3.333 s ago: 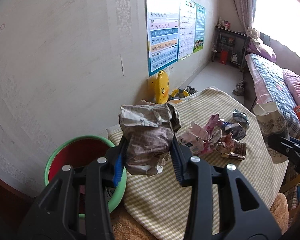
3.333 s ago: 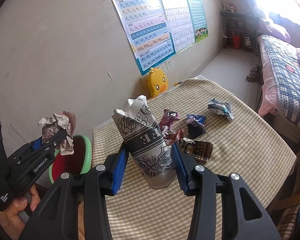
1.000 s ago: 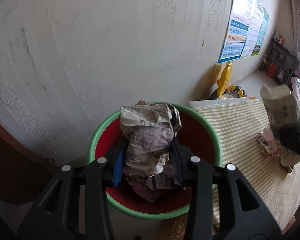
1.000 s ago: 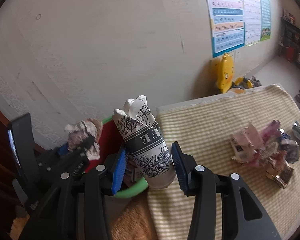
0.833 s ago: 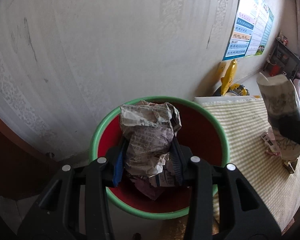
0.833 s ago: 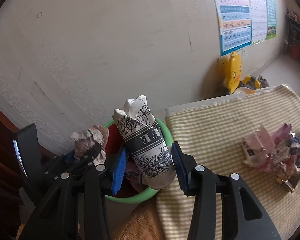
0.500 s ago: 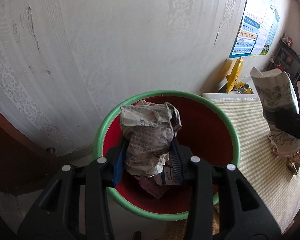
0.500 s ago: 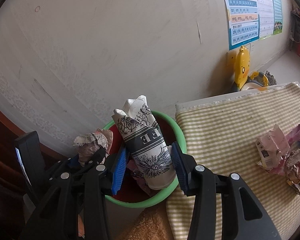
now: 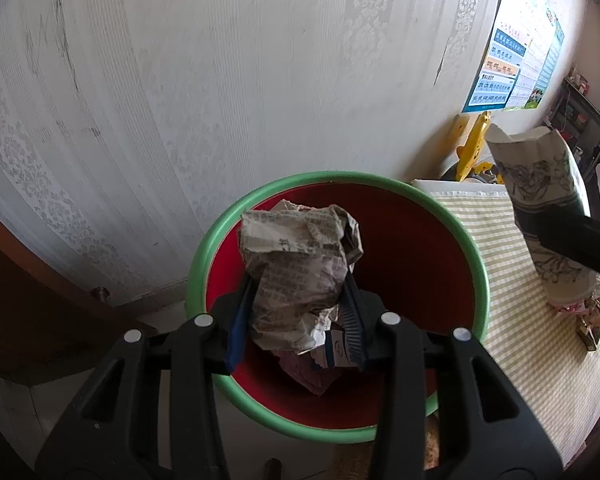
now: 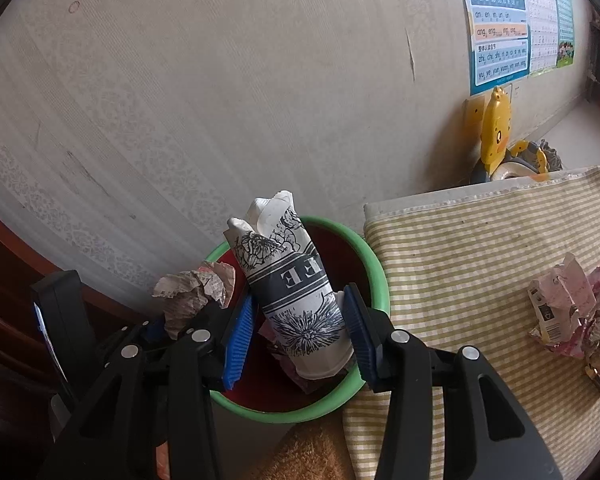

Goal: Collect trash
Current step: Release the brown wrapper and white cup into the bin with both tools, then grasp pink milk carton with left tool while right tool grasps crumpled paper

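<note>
My left gripper point(image 9: 296, 324) is shut on a crumpled newspaper ball point(image 9: 296, 268) and holds it over the open mouth of a red bin with a green rim point(image 9: 416, 256). Some trash lies at the bin's bottom point(image 9: 308, 372). My right gripper point(image 10: 298, 336) is shut on a crushed paper cup with black flower print point(image 10: 292, 288), held above the bin point(image 10: 374, 276) near its right rim. The cup point(image 9: 540, 200) shows at the right of the left wrist view, and the newspaper ball point(image 10: 196, 292) with the left gripper at the left of the right wrist view.
A patterned wall point(image 9: 220, 80) stands close behind the bin. To the right lies a table under a yellow checked cloth point(image 10: 480, 248) with a heap of crumpled wrappers point(image 10: 572, 312). A yellow duck toy point(image 10: 498, 128) and wall posters point(image 10: 500, 20) are farther back. Dark wooden furniture point(image 9: 28, 312) is at the left.
Both grippers moved left toward the bin. The newspaper ball now hangs lower over the bin's mouth, and the cup has come from over the table edge to over the bin.
</note>
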The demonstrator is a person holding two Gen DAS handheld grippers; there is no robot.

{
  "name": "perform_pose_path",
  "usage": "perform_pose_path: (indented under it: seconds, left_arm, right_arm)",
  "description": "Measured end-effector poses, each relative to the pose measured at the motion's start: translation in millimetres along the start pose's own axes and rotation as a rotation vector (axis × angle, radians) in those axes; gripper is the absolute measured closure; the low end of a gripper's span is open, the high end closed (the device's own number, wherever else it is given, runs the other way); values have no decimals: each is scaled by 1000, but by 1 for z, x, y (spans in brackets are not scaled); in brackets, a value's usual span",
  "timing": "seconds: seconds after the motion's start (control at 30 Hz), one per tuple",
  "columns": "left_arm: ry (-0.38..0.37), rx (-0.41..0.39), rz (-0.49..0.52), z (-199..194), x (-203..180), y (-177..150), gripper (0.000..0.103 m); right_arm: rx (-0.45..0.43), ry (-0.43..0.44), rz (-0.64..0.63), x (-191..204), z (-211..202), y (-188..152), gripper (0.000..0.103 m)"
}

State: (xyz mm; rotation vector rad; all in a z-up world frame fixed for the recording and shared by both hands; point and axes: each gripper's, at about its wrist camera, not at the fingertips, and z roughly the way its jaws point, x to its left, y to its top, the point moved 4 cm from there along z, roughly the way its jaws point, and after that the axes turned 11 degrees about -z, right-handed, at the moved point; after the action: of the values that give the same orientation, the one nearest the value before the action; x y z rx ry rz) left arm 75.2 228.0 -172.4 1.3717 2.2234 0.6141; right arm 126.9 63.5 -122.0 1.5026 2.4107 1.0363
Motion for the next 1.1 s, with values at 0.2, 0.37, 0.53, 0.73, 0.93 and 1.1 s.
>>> perform_pose_path:
  seconds: [0.2, 0.37, 0.53, 0.73, 0.93, 1.1]
  left_arm:
    - [-4, 5, -5, 1, 1, -1, 59]
    - [-6, 12, -9, 2, 2, -2, 45]
    - [-14, 5, -3, -3, -1, -1, 44]
    - [-27, -5, 23, -11, -9, 0, 44]
    - [-53, 1, 61, -17, -28, -3, 44]
    - [-74, 12, 98, -22, -48, -9, 44]
  right_arm:
    - [-2, 5, 6, 0, 3, 2, 57]
    - [-24, -3, 17, -2, 0, 3, 51]
    - [-35, 0, 34, -6, -6, 3, 50]
    - [-58, -69, 40, -33, -30, -16, 49]
    - [-46, -285, 121, -115, -65, -54, 46]
    - [27, -428, 184, -186, -82, -81, 37]
